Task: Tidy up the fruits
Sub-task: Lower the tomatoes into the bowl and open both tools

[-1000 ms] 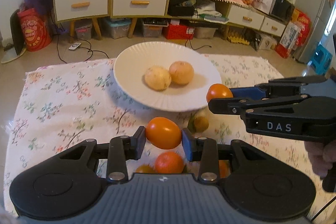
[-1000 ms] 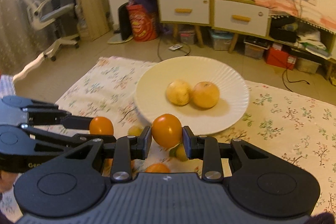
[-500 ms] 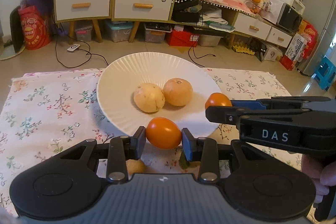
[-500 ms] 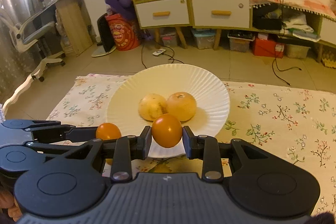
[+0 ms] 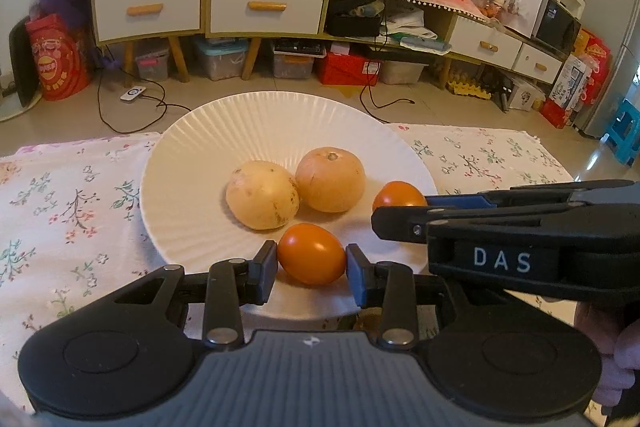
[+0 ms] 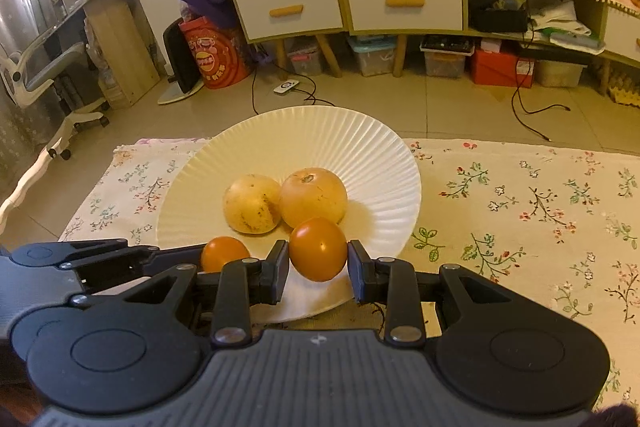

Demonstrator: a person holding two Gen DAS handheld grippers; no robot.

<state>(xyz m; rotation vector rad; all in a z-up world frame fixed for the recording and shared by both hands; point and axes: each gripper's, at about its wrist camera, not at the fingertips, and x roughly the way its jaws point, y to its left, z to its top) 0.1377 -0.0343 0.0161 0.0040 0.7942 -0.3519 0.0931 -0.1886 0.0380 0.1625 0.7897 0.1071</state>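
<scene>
Change: both grippers are carrying their fruits in from the plate's near edge to over its basin.
Left fruit: orange tomato-like fruit (image 5: 311,254) is hanging over the white plate (image 5: 208,131) near its front rim, pinched by the left gripper (image 5: 311,269).
Right fruit: second orange fruit (image 6: 318,249) is being pinched by the right gripper (image 6: 318,273), just beside the two yellow fruits (image 6: 252,203).
Surroundings: plate is sitting on the floral cloth (image 6: 520,195).
Risk: releasing here is likely sending the round fruits rolling against each other or off the shallow rim.

Two close wrist views, angled down, sharing plate (image 5: 208,147), probably side by side
</scene>
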